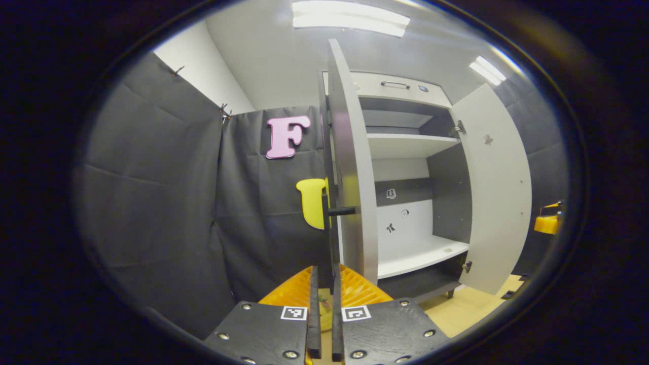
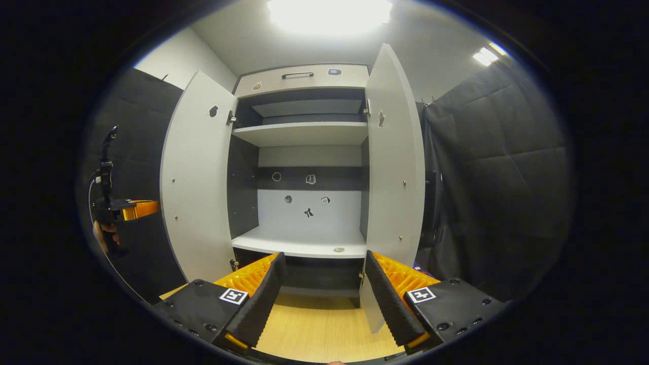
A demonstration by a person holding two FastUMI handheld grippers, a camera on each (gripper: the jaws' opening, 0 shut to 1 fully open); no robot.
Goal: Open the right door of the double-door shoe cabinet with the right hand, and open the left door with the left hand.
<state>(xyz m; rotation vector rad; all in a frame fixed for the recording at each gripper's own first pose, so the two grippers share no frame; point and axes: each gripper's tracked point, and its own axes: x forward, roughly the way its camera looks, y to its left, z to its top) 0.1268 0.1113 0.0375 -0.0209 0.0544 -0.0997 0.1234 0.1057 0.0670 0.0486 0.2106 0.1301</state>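
The shoe cabinet (image 2: 304,134) stands ahead with both doors swung wide and its shelves bare. In the left gripper view the left door (image 1: 355,177) shows edge-on, and its dark vertical handle (image 1: 330,228) runs down between my left gripper's (image 1: 324,271) fingers, which are shut on it. The right door (image 1: 497,192) hangs open farther off. In the right gripper view my right gripper (image 2: 324,261) is open, facing the cabinet's lower shelf between the left door (image 2: 197,177) and the right door (image 2: 395,167), holding nothing. The left gripper (image 2: 127,209) and a hand (image 2: 104,235) sit beyond the left door.
A top drawer (image 2: 297,75) with a metal pull sits above the shelves. Black cloth walls (image 2: 497,177) close in on both sides. A wooden floor (image 2: 324,324) lies in front of the cabinet. The right gripper (image 1: 550,220) shows past the right door.
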